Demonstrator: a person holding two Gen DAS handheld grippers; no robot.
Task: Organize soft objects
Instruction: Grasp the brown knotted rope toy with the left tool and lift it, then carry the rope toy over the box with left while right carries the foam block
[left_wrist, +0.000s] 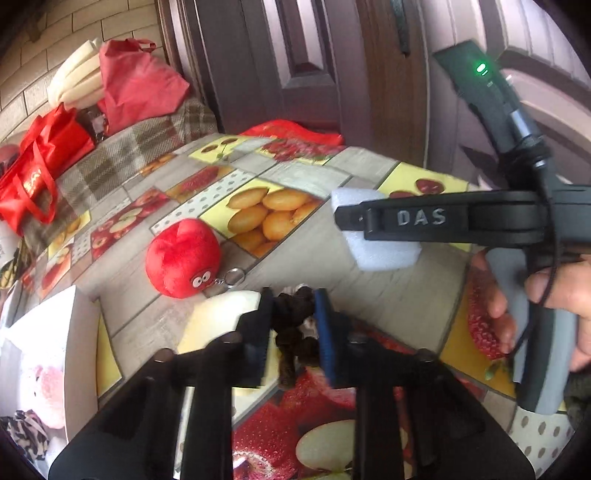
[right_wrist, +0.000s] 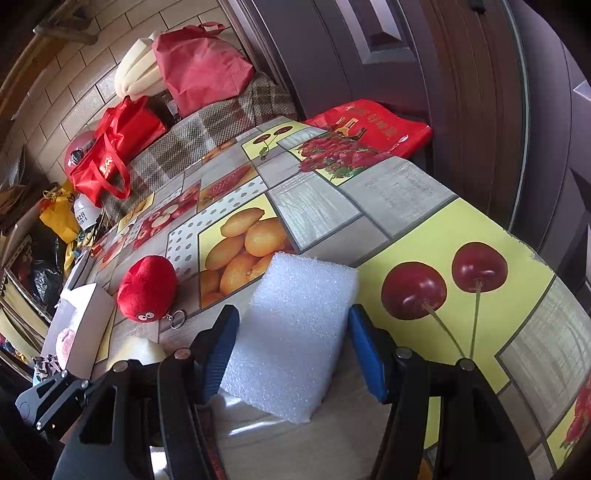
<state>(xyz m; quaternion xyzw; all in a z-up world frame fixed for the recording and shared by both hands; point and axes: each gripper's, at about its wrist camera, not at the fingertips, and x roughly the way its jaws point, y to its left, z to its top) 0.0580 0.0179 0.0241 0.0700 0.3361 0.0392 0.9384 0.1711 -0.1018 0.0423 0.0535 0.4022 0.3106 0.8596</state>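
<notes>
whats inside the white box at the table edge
The white box holds a pink plush toy and a black-and-white patterned fabric item. Its wall and the frame edge hide anything deeper.
</notes>
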